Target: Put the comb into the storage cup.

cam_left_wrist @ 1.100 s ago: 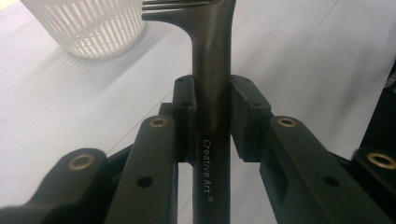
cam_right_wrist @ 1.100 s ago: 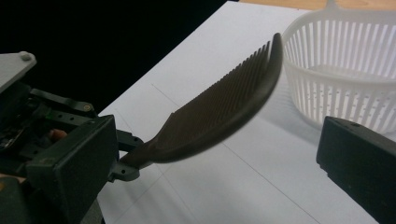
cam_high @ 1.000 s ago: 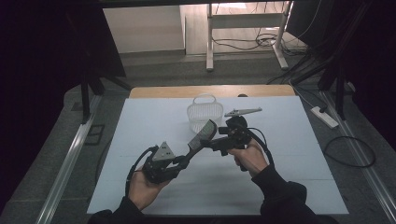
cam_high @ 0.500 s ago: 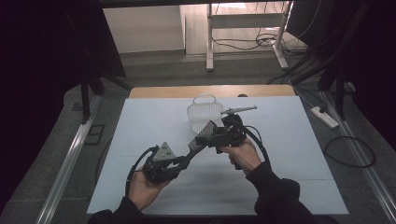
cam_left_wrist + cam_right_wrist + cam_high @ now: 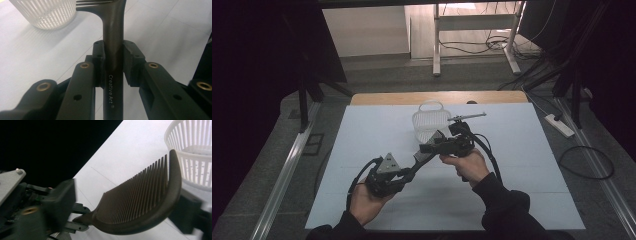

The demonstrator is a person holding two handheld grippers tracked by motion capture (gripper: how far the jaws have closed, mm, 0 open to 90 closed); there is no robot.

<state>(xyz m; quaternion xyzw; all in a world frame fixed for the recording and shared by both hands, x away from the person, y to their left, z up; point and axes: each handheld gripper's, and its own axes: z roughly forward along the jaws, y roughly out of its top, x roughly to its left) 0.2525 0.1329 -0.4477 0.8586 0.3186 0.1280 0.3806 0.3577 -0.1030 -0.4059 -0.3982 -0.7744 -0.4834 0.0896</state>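
Change: the right gripper [image 5: 437, 145] has just been closing its jaws, with the comb head between them; against the earlier high views it has come in from the right toward the left gripper's tip, at the centre of the frame.
Meaning: I judge this a hand-over in progress, the comb about to pass from one gripper to the other, probably bound for the basket (a guess from how near it stands).
Left gripper [image 5: 113, 57]: clamped on the comb's handle, pads pressing both sides of the stem, low in the left gripper view.
Right gripper state: jaws apart on either side of the toothed head in the right gripper view; one pad sits behind the spine at right, the other is blurred at lower left and does not look pressed on yet.
Comb [image 5: 140, 200]: held above the table, mid-frame in the high view, just below the basket.
Comb material: dark, smooth, matte plastic; curved spine, fine close teeth, a narrow stem printed with small white lettering.
Basket [image 5: 430, 122]: white, round, slatted plastic walls with a loop handle, upper centre of the high view.
Table [image 5: 522, 165]: pale, flat, matte sheet with faint seams.
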